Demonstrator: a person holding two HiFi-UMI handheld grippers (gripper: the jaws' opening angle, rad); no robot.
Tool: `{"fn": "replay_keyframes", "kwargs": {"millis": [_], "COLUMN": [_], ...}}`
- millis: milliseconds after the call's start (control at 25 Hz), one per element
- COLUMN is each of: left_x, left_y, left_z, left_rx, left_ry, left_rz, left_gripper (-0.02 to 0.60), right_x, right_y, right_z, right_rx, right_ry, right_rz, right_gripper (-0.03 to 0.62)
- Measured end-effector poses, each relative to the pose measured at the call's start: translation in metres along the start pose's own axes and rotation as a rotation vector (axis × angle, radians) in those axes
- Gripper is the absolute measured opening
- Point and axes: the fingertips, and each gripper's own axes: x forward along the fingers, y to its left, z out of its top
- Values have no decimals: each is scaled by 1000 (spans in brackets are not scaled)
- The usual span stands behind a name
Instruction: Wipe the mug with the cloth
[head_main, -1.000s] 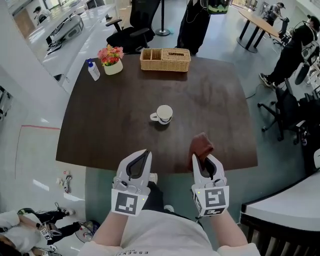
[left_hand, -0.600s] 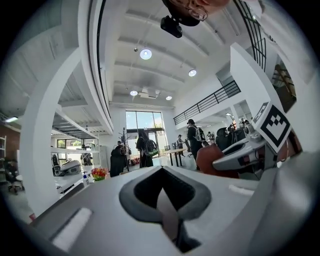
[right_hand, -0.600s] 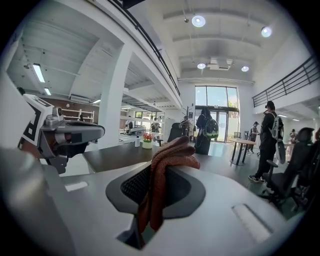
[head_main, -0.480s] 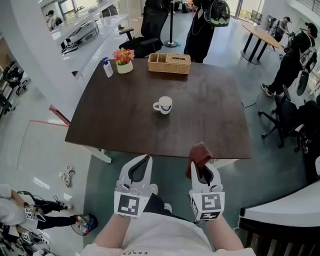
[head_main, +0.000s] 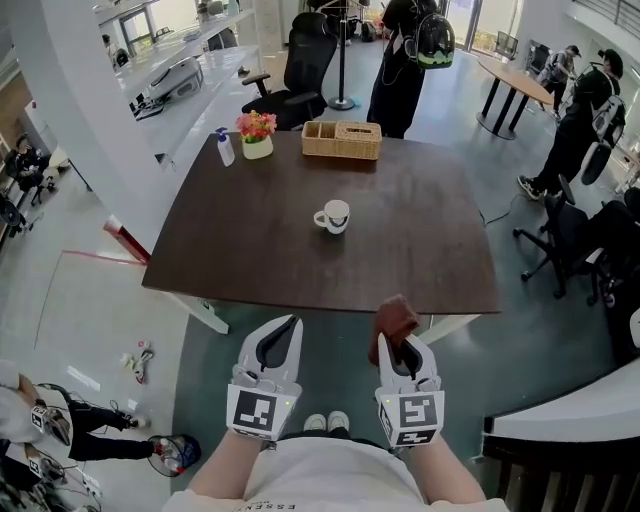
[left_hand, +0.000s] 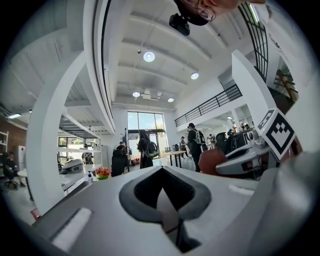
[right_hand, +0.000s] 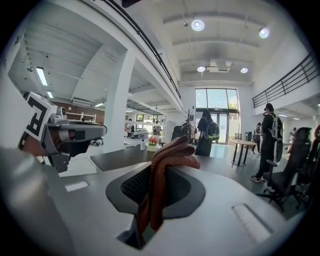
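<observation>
A white mug (head_main: 334, 216) stands upright near the middle of the dark brown table (head_main: 250, 240), handle to its left. My right gripper (head_main: 401, 345) is off the table's near edge, shut on a reddish-brown cloth (head_main: 394, 320) that bunches up past its tips; the cloth (right_hand: 162, 170) fills the jaws in the right gripper view. My left gripper (head_main: 283, 335) hovers level with it to the left, shut and holding nothing. Both grippers are well short of the mug.
At the table's far edge sit a wicker basket (head_main: 342, 139), a flower pot (head_main: 257, 135) and a spray bottle (head_main: 225, 147). A person in black (head_main: 405, 60) stands behind the table, an office chair (head_main: 295, 70) beside them. More chairs (head_main: 570, 235) and people are to the right.
The view has drawn back from the table: both grippers, earlier over its near edge, now hang over the floor in front of it. The cloth stays clamped in the right gripper.
</observation>
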Motion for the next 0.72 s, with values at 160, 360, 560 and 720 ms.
{"fn": "replay_keyframes", "kwargs": {"millis": [160, 360, 560, 720], "left_x": [-15, -28, -32, -37], "left_y": [3, 4, 3, -1], "left_z": [10, 18, 25, 28], "left_rx": [-23, -26, -20, -11], "left_ry": [-6, -9, -24, -30], "left_rz": [-2, -12, -26, -35], "left_gripper": [0, 0, 0, 0], "right_x": [-11, -21, -24, -29], "right_y": [14, 26, 29, 29], "right_z": [6, 8, 10, 14], "right_rx": [0, -7, 1, 9], "right_ry": [-2, -5, -2, -15], "right_rz": [-4, 1, -11, -14], "right_gripper": [80, 79, 78, 78]}}
